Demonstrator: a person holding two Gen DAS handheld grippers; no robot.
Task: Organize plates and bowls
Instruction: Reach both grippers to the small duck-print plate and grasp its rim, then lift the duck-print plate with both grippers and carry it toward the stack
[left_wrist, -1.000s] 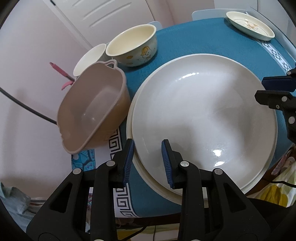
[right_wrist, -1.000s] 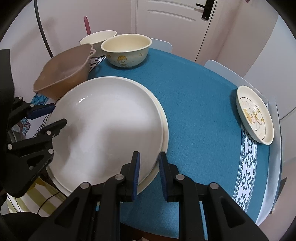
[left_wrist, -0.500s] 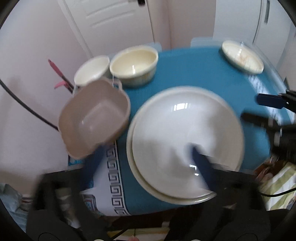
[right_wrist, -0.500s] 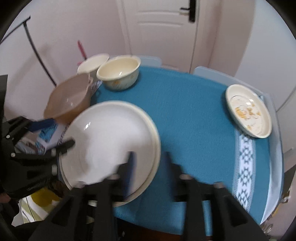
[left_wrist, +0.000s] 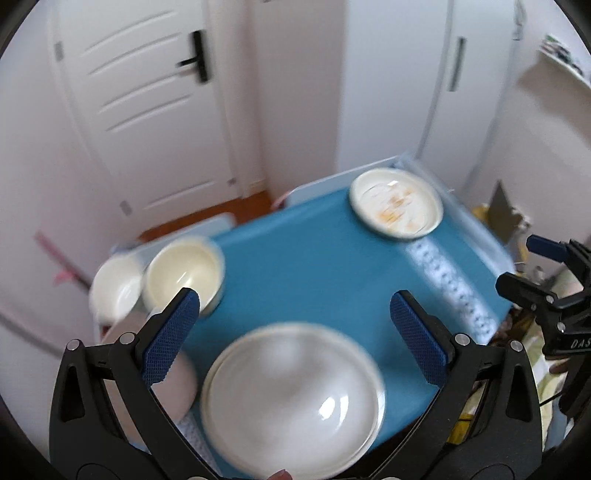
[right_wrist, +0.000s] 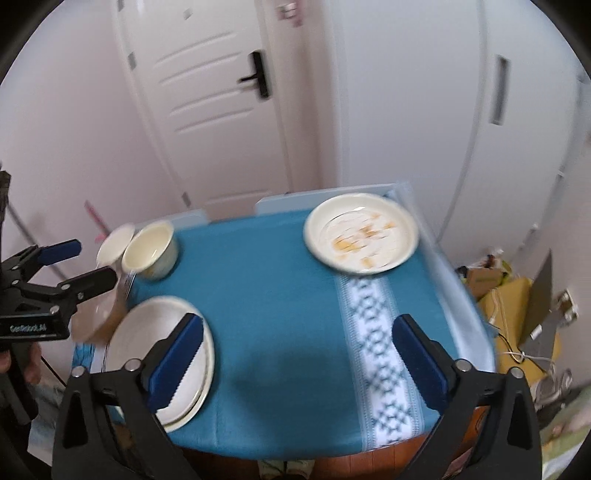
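Our left gripper (left_wrist: 295, 328) is wide apart and empty; our right gripper's (right_wrist: 295, 343) fingers are opening, empty. Stacked white plates (left_wrist: 291, 398) sit lower centre on the table (left_wrist: 314, 266); the printed plate (left_wrist: 397, 206) upper right, cream bowl (left_wrist: 184, 269) left.

Black gripper frames, silver screws, blue textured fingers (left_wrist: 173, 332), white lettering

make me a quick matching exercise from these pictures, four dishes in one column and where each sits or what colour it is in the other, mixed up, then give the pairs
Things:
1. patterned plate
2. stacked white plates
3. cream bowl
4. brown bowl

Descriptions:
A. tan, partly hidden behind a finger of the left gripper
B. alone at the far corner of the table, orange marks inside
C. large, at the near edge of the blue cloth
D. pale yellow inside, next to a white bowl

Pairs: 1-B, 2-C, 3-D, 4-A
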